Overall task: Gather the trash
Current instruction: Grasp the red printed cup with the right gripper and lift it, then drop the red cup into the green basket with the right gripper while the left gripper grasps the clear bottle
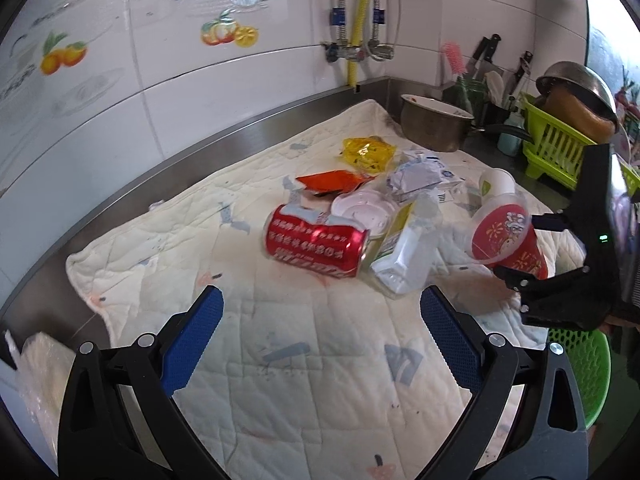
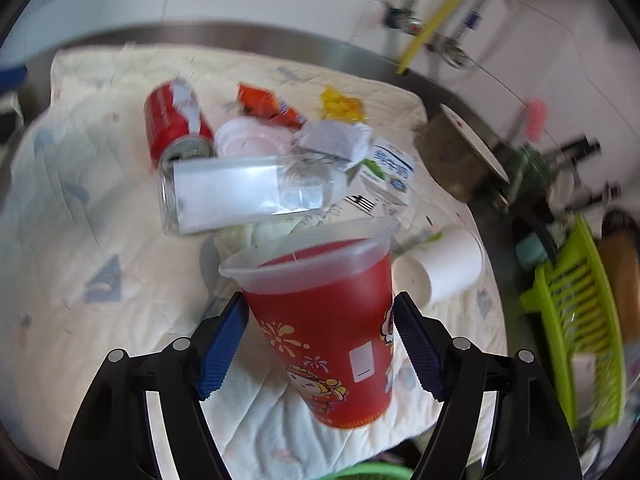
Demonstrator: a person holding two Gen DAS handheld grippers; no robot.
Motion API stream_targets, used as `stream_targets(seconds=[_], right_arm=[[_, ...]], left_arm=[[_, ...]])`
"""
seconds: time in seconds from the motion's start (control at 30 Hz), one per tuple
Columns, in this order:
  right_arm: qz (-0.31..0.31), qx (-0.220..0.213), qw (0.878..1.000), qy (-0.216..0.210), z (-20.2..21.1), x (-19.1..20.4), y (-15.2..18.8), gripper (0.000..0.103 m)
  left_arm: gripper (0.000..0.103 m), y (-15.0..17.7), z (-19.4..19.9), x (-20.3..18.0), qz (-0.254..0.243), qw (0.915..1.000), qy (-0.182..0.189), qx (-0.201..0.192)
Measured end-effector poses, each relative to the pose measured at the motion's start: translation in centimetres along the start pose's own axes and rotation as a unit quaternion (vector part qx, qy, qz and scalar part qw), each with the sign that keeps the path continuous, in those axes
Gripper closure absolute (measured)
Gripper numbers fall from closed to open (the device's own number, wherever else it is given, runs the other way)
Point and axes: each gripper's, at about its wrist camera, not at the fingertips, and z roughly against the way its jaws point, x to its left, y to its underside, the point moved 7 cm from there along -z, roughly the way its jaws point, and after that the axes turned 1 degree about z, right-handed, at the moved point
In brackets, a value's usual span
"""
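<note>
My right gripper [image 2: 320, 300] is shut on a red plastic cup [image 2: 324, 328] with a clear rim, held tilted above the white quilt [image 1: 280, 360]; its blue pads press on both sides of the cup. In the left wrist view that cup [image 1: 502, 236] hangs at the right. My left gripper [image 1: 320, 294] stands open over bare quilt with nothing between its fingers. Ahead of it lie a dented red can [image 1: 316, 246], a clear bottle [image 1: 404, 256], a pink lid [image 1: 364, 212], an orange wrapper [image 1: 332, 182], a yellow wrapper [image 1: 366, 152], crumpled paper [image 1: 416, 174] and a white paper cup [image 1: 498, 184].
A green basket [image 1: 588, 364] sits below the counter's right edge. A metal pot [image 1: 432, 128] stands at the back, with a lime dish rack [image 1: 560, 148] and knives beyond it. The tiled wall and steel rim bound the far side. A plastic bag [image 1: 40, 368] lies at the near left.
</note>
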Motion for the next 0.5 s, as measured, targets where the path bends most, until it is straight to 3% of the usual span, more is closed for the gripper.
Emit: stream_targets(seconds=[0.27, 0.5], right_arm=[[-0.137, -0.040, 0.990, -0.015, 6.2, -2.8, 2.5, 0.033], [-0.232, -0.056, 0.971, -0.002, 11.0, -5.0, 6.9, 0.033]], left_arm=[[0.009, -2.7, -4.4, -5.3, -0.060, 0.9955, 0.073, 0.004], [0.015, -3.3, -9.9, -9.1, -0.117, 0.9894, 0.079, 0.035]])
